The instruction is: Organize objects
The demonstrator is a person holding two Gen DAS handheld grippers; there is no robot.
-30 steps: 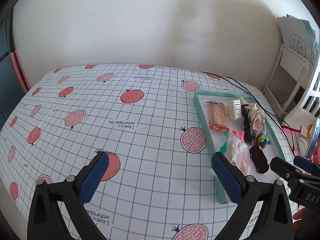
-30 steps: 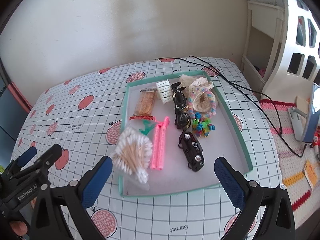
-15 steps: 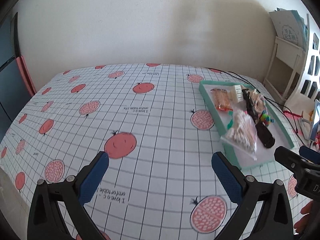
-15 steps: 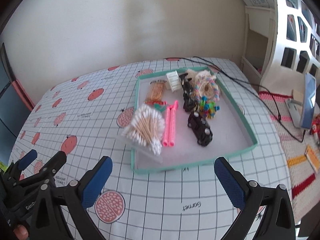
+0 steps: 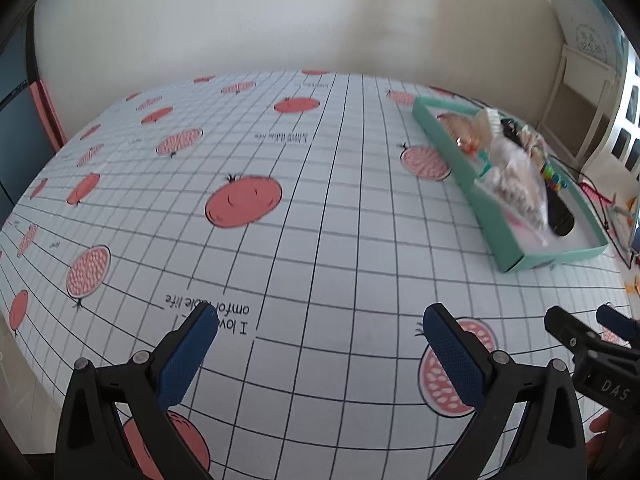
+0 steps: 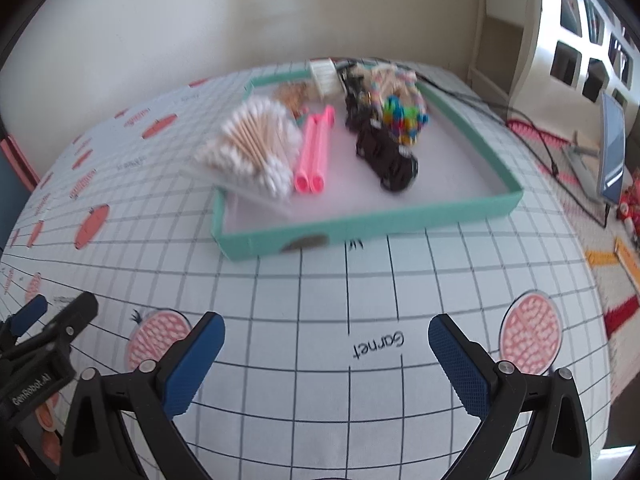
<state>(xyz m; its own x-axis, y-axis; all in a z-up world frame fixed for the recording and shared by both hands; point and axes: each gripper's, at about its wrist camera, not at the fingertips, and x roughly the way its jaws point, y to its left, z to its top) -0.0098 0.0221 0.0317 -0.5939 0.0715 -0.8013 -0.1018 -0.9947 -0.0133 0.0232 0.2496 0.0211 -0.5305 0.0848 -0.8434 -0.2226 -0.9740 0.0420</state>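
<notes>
Left gripper [image 5: 320,330]: jaws spread wide, nothing between them; hovers over the bare tablecloth [image 5: 320,208], well left of the tray [image 5: 496,236].
Right gripper [image 6: 326,338]: jaws spread wide, holding nothing; over the cloth just in front of the tray's near wall, aimed at it. Its tip also shows at the right edge of the left wrist view.
Tray: shallow teal box with a white floor, on the right part of the table, near the far edge; all the small objects lie inside it.
Swabs [image 6: 256,146]: clear bag of cotton swabs at the tray's near left, leaning on the left wall, one edge over the rim.
Pink tubes [image 6: 314,152]: two, side by side, just right of the swabs, open ends toward the camera.
Toy car [image 6: 390,158]: black, mid-tray, right of the tubes, apart from them.
Beads [image 6: 402,118]: multicoloured cluster just behind the car; exact form blurred.
Far end of tray: a snack packet [image 6: 294,94], a white ribbed piece [image 6: 322,74], another dark object and pale lacy stuff; too blurred to sort out.
Cable [image 6: 536,136]: black, runs off the table's right side past the tray.
Tablecloth: white grid with red fruit prints; printed word "Garnet" sits between the right jaws.
</notes>
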